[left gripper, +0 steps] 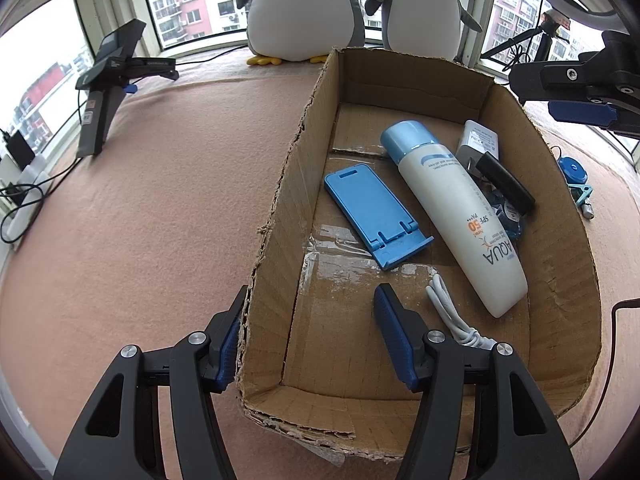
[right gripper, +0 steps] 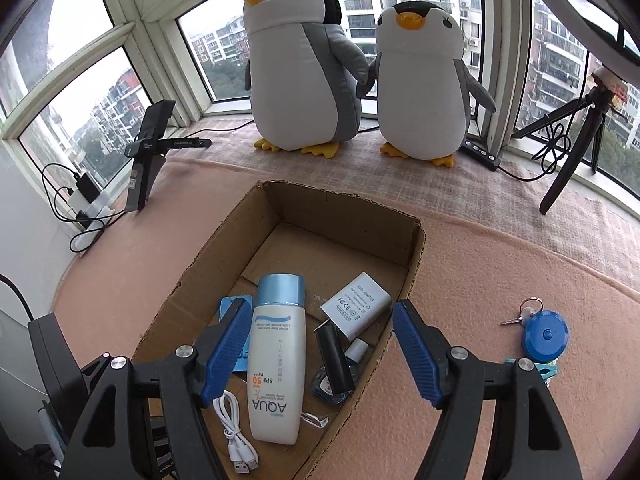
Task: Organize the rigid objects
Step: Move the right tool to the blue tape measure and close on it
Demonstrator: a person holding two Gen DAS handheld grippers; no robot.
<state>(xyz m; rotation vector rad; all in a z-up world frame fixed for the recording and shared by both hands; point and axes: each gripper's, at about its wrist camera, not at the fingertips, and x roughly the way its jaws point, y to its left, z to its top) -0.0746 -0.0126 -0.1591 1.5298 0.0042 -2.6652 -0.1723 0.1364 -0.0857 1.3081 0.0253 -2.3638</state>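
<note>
The left gripper (left gripper: 311, 292) sits at the lower middle of its own view, jaws apart and holding nothing. They straddle the near left wall of the cardboard box (left gripper: 560, 240). One blue pad lies right against the outside of the torn edge, and the other hangs inside over the bare floor of the box.

Past that inner pad, toward the right, the white cable (left gripper: 448, 308) lies coiled. Further up the frame the sunscreen bottle (left gripper: 460, 216) lies on its side, cap pointing away. The blue phone stand (left gripper: 372, 212) lies flat just left of the bottle.

The right gripper (right gripper: 320, 305) hangs over the box from the near side, jaws wide and clamped on nothing. In its view the bottle runs up between the two fingers, close to the left one. The white adapter (right gripper: 356, 310), a black cylinder (right gripper: 334, 356) and a small dark glass bottle (right gripper: 320, 386) crowd the right of the gap, against the box wall.

Outside the box, at the right of that view, a blue tape measure (right gripper: 546, 336), keys (right gripper: 520, 316) and a teal clip (right gripper: 536, 368) lie on the pink cloth (right gripper: 500, 260).

Two plush penguins (right gripper: 300, 68) stand at the window behind, with a tripod (right gripper: 572, 148) at the upper right.
</note>
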